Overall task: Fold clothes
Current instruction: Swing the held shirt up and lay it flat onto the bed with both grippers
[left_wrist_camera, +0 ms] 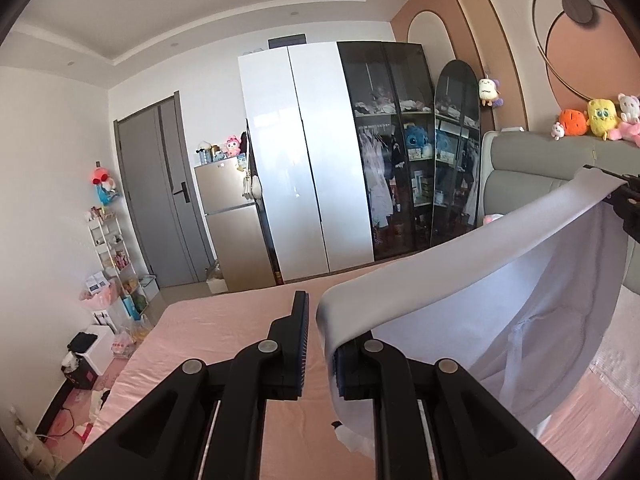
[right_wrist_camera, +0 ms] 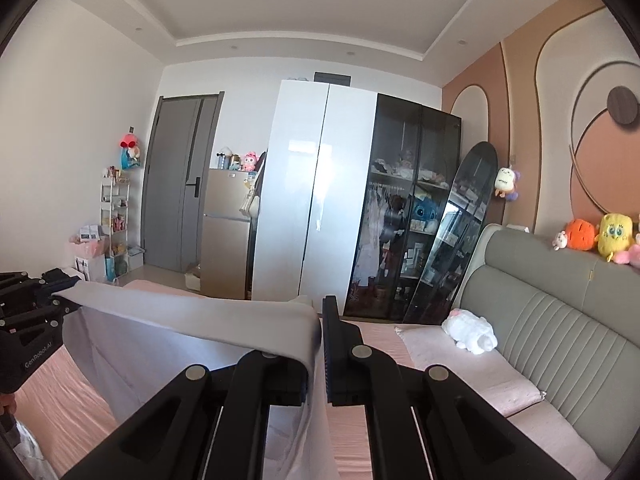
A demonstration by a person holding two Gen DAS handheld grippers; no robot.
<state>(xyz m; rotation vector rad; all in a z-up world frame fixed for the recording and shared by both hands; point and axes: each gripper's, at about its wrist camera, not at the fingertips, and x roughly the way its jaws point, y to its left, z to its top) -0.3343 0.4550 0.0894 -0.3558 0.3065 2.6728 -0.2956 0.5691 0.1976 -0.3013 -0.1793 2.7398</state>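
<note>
A white garment [left_wrist_camera: 500, 280] hangs stretched between my two grippers above the pink bed [left_wrist_camera: 224, 336]. Its band edge runs from my left gripper [left_wrist_camera: 320, 344] up to my right gripper [left_wrist_camera: 624, 200] at the right edge of the left wrist view. The left gripper's jaws stand a little apart with the cloth draped over the right finger. In the right wrist view the right gripper [right_wrist_camera: 320, 344] is shut on the garment [right_wrist_camera: 180, 328], and the left gripper [right_wrist_camera: 36, 300] holds the other end at the far left. The body of the garment hangs down towards the bed.
A grey padded headboard [right_wrist_camera: 540, 320] with plush toys [right_wrist_camera: 600, 236] on top stands at the right. A white plush [right_wrist_camera: 472, 332] lies on the pillow. A white and dark glass wardrobe [right_wrist_camera: 340, 200], a small fridge [right_wrist_camera: 224, 232], a door and cluttered shelves stand beyond the bed's foot.
</note>
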